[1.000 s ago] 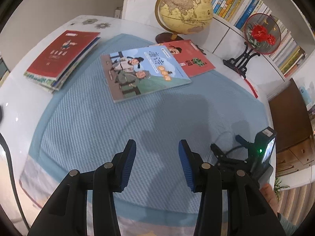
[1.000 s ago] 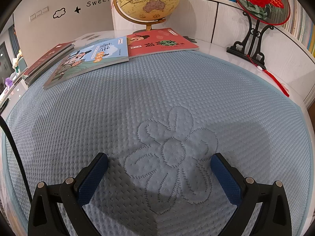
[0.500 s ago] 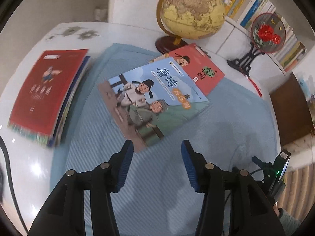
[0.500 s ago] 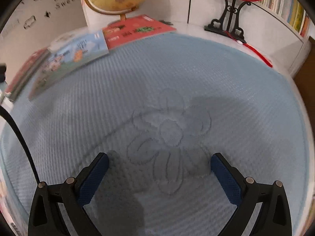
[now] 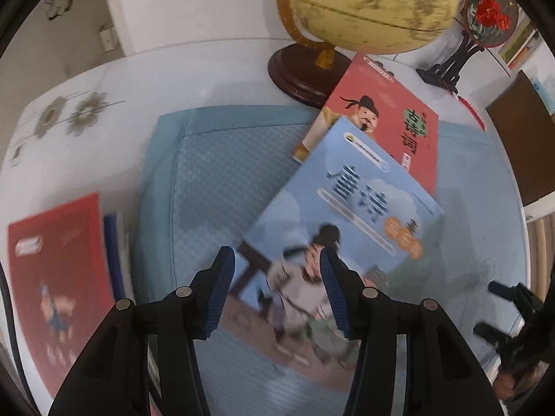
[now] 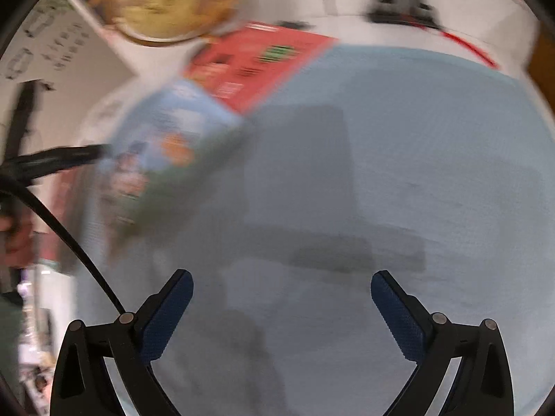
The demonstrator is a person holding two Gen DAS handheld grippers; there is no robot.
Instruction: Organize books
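Moved since earlier frame: left gripper [image 5: 275,289] has swung in over the blue book [image 5: 341,228], which sat far off across the blue mat [image 5: 204,173] a second ago; right view now blurred. Blue book — lies flat on mat, overlapping the red book [image 5: 392,118] by the globe [image 5: 364,3]; book stack [image 5: 55,277] at table's left edge. Step: take blue book by near edge, fingers straddling it, low approach, then carry to stack. Left gripper: steeply nose-down, fingers part-open, nothing held. Right gripper [image 6: 281,312] — wide open, empty, over bare mat.
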